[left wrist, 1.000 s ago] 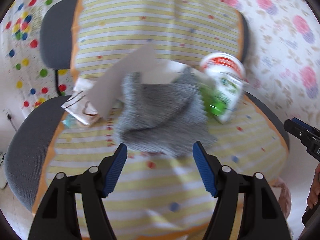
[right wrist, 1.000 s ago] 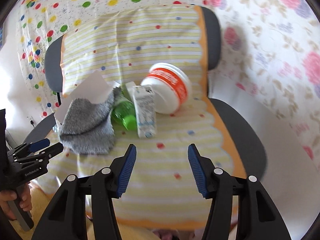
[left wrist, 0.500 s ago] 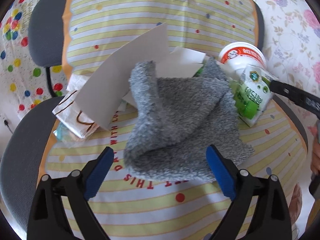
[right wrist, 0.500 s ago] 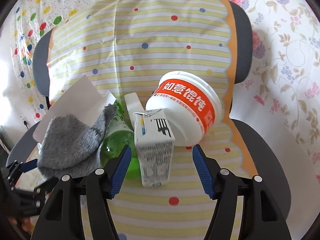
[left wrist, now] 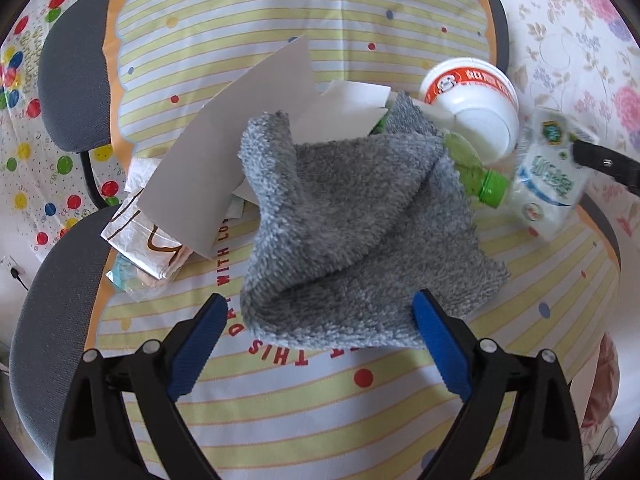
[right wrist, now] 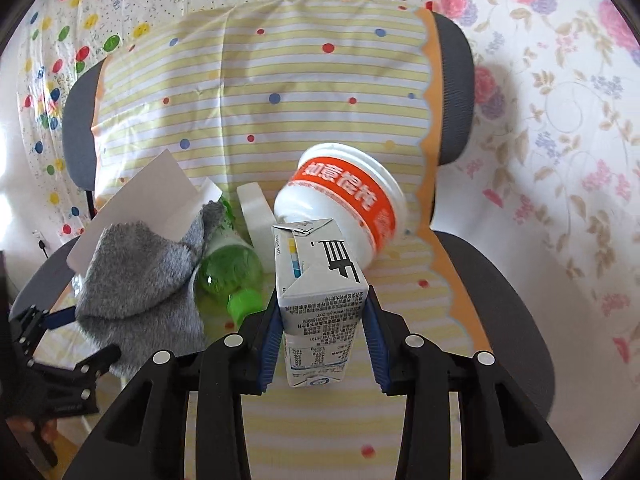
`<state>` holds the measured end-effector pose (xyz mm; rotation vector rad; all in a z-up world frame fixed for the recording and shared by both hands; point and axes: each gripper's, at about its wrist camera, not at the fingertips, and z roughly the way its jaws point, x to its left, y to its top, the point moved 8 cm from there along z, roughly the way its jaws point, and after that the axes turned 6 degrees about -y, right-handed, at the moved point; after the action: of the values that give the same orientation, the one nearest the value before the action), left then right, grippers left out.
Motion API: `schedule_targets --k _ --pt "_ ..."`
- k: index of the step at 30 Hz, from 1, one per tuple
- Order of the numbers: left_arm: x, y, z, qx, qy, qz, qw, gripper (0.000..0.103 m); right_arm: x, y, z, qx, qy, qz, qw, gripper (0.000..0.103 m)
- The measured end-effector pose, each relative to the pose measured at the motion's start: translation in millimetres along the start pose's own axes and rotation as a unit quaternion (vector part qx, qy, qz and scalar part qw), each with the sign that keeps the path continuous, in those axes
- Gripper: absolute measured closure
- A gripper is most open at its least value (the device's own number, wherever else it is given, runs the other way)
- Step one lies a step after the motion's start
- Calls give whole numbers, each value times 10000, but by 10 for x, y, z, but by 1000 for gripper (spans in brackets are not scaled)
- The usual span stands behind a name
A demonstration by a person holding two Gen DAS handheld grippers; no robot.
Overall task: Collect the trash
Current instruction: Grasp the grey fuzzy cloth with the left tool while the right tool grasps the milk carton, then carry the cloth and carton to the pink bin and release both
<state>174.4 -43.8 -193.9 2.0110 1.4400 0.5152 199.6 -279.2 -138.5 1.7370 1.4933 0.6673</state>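
Note:
Trash lies heaped on a chair seat under a striped yellow cover. A grey cloth drapes over white paper and a green bottle. My left gripper stands wide open, with the cloth's near edge between its fingertips, untouched. A white tub with an orange band lies on its side behind a milk carton. My right gripper has its jaws closing, and both blue pads press the carton's sides. In the left wrist view the carton looks blurred.
A crumpled white wrapper lies left of the paper. The grey chair back rises behind the heap, and its grey seat edge shows at right. Dotted and floral sheets hang behind. A hand holds the left gripper.
My right gripper moved forward over the milk carton and its jaws closed onto it. My left gripper opened wider and came down close to the grey cloth, then held still.

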Motion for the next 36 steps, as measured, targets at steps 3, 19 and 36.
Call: schedule_targets --k 3,19,36 --pt "-102 -12 -14 47 -120 264 9996 12 -44 -64 -123 15 96 84 9999 64" --pt "-266 146 -249 -268 -710 268 9968 95 -21 -192 -404 -47 320 193 9993 64" --pt "-1188 537 -1725 -1505 -1657 315 9741 95 -683 -290 -1404 -671 -102 703 9952 64"
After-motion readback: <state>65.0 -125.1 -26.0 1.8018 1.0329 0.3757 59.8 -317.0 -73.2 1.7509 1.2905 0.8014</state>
